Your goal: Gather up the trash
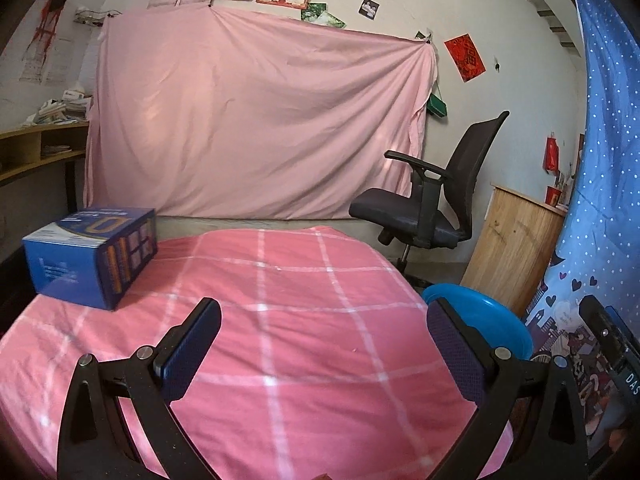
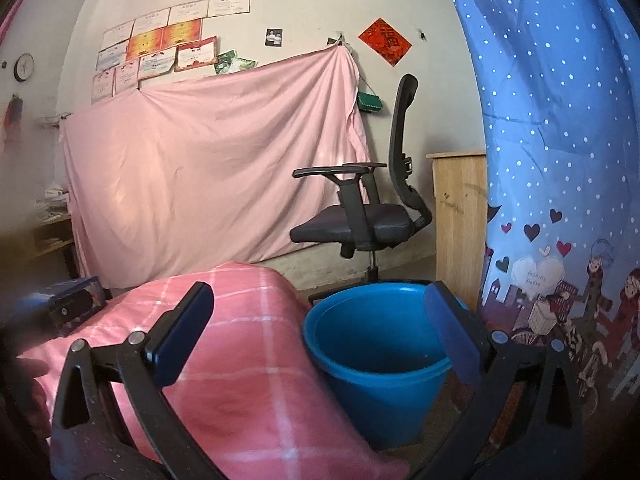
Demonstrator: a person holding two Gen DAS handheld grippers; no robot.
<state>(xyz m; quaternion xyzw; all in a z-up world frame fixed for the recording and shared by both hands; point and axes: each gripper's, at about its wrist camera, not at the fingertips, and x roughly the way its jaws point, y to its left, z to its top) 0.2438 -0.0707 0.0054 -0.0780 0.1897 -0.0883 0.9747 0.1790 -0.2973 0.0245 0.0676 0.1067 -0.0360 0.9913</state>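
1. Pink checked tablecloth [image 1: 304, 320]: bare save a blue carton [image 1: 90, 254] at far left.
2. Blue bucket [image 2: 376, 360] on the floor beside the table, looks empty.
3. Left gripper [image 1: 324, 344] and right gripper [image 2: 318, 332]: jaws apart, empty. Judged step: approach; next, reach left for the carton.

1. Dim, soft indoor light; no glare, weak shadows.
2. Strong fisheye bend, dark corners.
3. Right view is smeared: box [image 2: 76, 300] and bedspread [image 2: 248, 360] blurred; left view sharper.
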